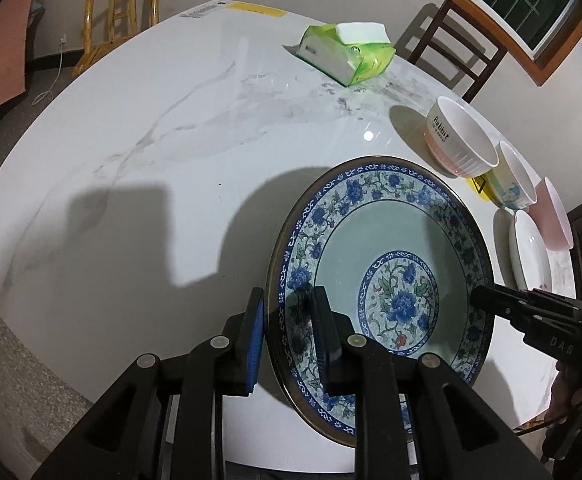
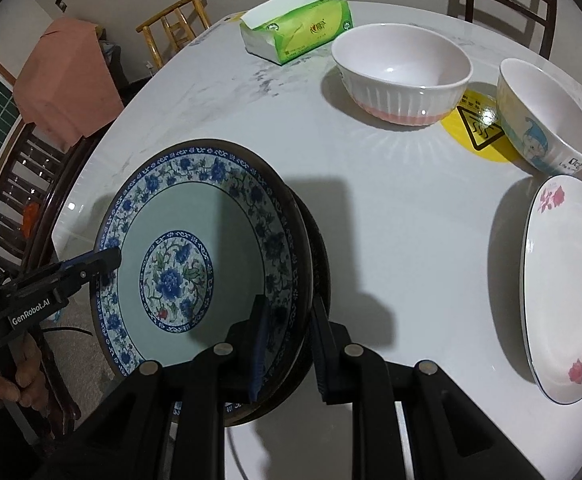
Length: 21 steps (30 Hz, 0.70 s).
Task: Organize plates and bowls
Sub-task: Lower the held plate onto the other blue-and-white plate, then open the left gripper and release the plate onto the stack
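Both claws pinch opposite rims of the round blue-and-white floral porcelain plate [image 1: 383, 280]: left claw [image 1: 287, 320] at lower centre, right claw [image 2: 287, 340] likewise. The shared grip likely steadies it over the white marble tabletop [image 1: 131, 160], probably for stacking.

The blue flower plate [image 2: 195, 248] is tilted, lifted off the table. At 1 o'clock stands a white bowl with a pink bottom [image 2: 403, 80]. At 2 o'clock stands a cartoon bowl [image 2: 547, 120]. At 3 o'clock lies a white plate with pink flowers [image 2: 567, 288].

Both wrist views close, angled down; share blue-patterned plate [image 1: 383, 276].
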### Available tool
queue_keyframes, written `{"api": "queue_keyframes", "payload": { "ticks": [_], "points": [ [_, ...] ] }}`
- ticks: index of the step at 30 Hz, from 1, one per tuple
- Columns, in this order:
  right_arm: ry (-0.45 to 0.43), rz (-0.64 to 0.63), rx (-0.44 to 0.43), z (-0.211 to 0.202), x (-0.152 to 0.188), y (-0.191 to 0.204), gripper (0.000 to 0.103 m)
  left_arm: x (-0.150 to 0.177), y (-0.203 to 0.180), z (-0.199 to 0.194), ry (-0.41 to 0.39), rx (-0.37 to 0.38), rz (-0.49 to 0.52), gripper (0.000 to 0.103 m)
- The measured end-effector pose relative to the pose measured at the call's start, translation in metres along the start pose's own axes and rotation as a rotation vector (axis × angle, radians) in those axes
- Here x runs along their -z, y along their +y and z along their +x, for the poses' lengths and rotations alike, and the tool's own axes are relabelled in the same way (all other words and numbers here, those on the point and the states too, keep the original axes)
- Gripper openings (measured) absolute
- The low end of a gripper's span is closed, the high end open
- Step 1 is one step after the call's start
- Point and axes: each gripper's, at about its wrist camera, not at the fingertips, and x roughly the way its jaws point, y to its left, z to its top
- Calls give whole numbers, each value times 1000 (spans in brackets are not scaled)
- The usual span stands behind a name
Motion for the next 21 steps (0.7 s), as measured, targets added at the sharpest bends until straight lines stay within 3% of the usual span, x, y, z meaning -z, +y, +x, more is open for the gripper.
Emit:
{"api": "queue_keyframes", "payload": {
  "ticks": [12, 21],
  "points": [
    [-8, 2, 0, 7, -4, 4, 22, 1, 8, 12, 17, 0, -22, 21],
    [5, -19, 74, 8, -5, 15, 26, -2, 6, 13, 12, -22, -14, 23]
  ]
}}
